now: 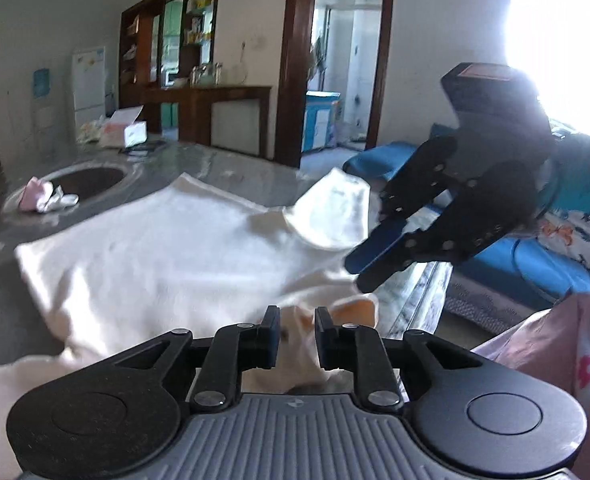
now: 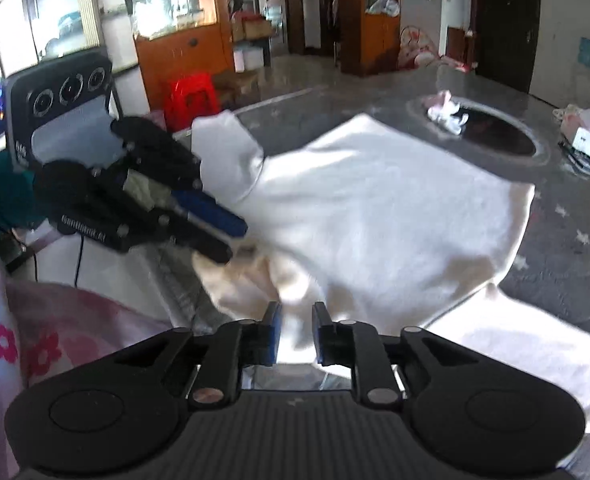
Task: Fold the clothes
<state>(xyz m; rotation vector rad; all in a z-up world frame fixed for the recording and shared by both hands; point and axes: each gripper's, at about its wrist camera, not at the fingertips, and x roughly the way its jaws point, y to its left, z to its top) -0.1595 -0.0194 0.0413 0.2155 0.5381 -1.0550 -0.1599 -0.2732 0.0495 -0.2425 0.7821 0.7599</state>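
The white shirt [image 1: 167, 248] lies spread on the grey table [image 1: 223, 160], filling the view from 9 to 1 o'clock. Left gripper [image 1: 297, 320] and right gripper [image 2: 297, 316] each pinch its near hem at 6 o'clock, likely to lift it for a fold

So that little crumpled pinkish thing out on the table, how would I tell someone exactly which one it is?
Start at the big grey table, past the far edge of the white garment spread over it. A dark round inset sits in the tabletop there, and the small pink and white bundle lies on its rim. It is the only small, balled-up cloth; the tissue box farther off is stiff and boxy.
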